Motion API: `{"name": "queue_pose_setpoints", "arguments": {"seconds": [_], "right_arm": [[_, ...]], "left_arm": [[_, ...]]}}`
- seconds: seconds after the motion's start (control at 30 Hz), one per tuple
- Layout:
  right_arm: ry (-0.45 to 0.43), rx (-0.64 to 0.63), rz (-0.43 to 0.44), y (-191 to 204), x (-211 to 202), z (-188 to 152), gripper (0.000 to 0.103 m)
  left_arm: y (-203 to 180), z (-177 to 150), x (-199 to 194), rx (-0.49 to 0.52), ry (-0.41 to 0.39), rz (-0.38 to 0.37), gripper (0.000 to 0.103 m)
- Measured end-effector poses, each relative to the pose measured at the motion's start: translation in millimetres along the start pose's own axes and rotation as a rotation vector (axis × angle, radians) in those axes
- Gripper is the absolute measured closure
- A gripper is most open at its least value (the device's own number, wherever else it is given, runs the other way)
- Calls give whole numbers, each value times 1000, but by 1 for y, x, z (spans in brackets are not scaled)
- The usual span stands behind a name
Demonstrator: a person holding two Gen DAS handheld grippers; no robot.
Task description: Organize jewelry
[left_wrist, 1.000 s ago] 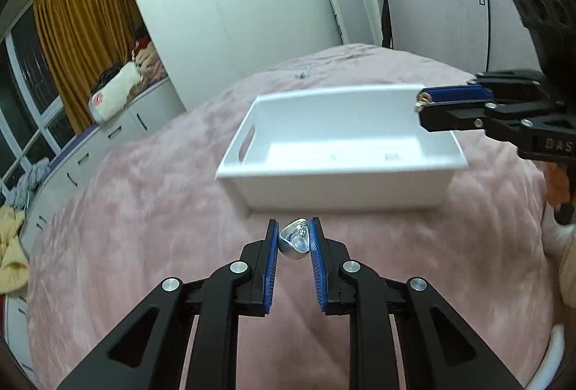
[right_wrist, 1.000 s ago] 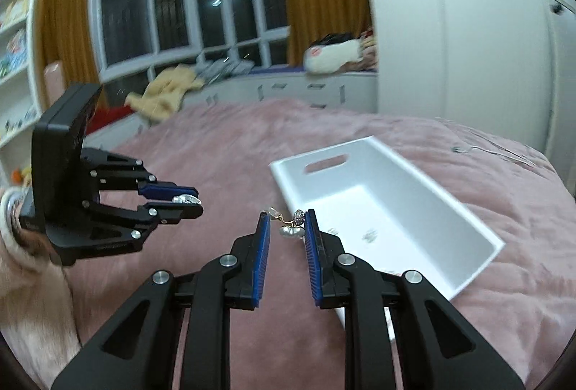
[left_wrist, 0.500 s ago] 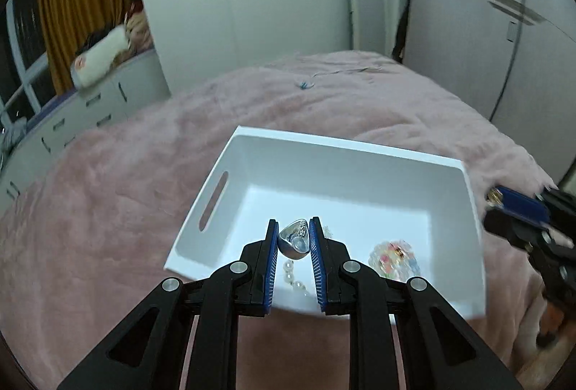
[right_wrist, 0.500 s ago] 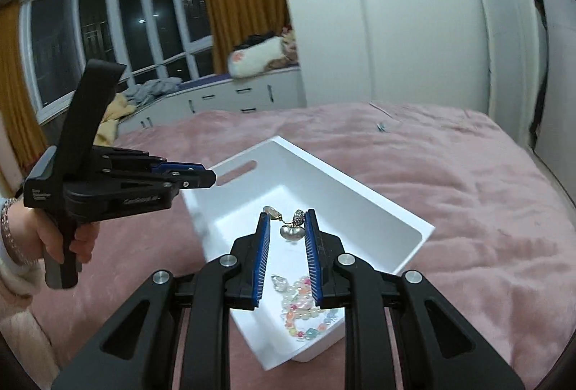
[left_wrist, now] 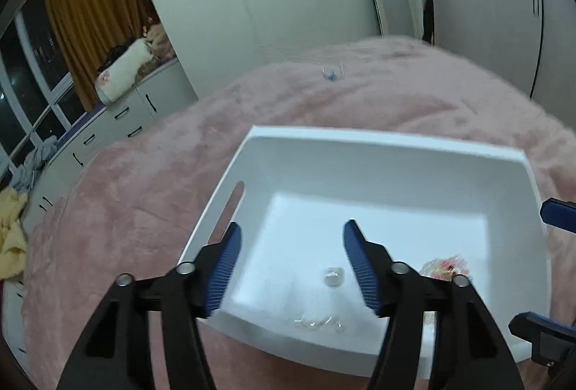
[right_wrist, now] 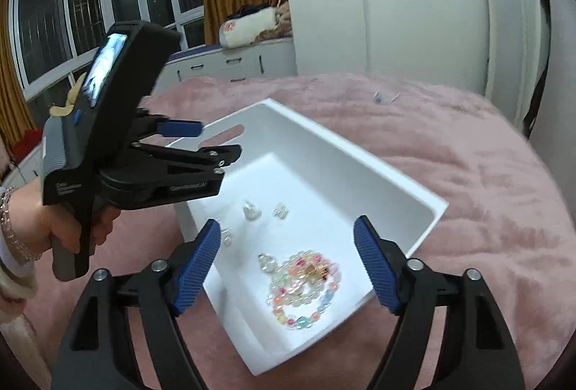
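Observation:
A white bin (left_wrist: 388,141) (right_wrist: 363,159) sits on the pink bed. My left gripper (left_wrist: 289,266) is open above the bin's near side, and it also shows in the right wrist view (right_wrist: 212,147). A silver heart pendant (left_wrist: 333,276) (right_wrist: 251,211) lies on the bin floor. My right gripper (right_wrist: 284,267) is open above the bin, over a colourful bead bracelet (right_wrist: 306,285) (left_wrist: 446,267). A small earring (right_wrist: 280,211) and clear beads (right_wrist: 266,260) (left_wrist: 316,321) lie on the floor too.
The pink blanket (right_wrist: 468,174) covers the bed around the bin. A small blue piece of jewelry with a thin chain (left_wrist: 333,73) (right_wrist: 381,98) lies on the blanket beyond the bin. White wardrobes and a window bench stand behind.
Both grippers have opened over the bin. The silver heart pendant dropped from my left gripper and the earring from my right; both now lie on the bin floor.

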State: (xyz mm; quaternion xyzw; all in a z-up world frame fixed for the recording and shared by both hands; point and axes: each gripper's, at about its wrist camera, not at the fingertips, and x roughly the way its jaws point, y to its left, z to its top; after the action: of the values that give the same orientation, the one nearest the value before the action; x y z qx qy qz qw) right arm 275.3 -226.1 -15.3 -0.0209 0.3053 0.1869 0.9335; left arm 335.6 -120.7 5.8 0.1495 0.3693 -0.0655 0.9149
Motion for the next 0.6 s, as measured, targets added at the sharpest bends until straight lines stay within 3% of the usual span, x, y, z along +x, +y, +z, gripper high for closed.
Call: {"name": "queue_pose_setpoints", "arguments": {"seconds": [0.07, 0.2, 0.43, 0.6], "right_arm": [[-40, -2, -7, 1, -9, 2, 19], [-83, -34, -35, 7, -25, 4, 10], [-104, -102, -76, 19, -58, 0, 5], [-81, -114, -68, 21, -72, -6, 5]], "left_arm": [[4, -2, -12, -30, -45, 12, 19], [15, -7, -51, -79, -171, 63, 10], [43, -27, -107, -232, -242, 81, 3], [36, -53, -136, -218, -238, 138, 3]]}}
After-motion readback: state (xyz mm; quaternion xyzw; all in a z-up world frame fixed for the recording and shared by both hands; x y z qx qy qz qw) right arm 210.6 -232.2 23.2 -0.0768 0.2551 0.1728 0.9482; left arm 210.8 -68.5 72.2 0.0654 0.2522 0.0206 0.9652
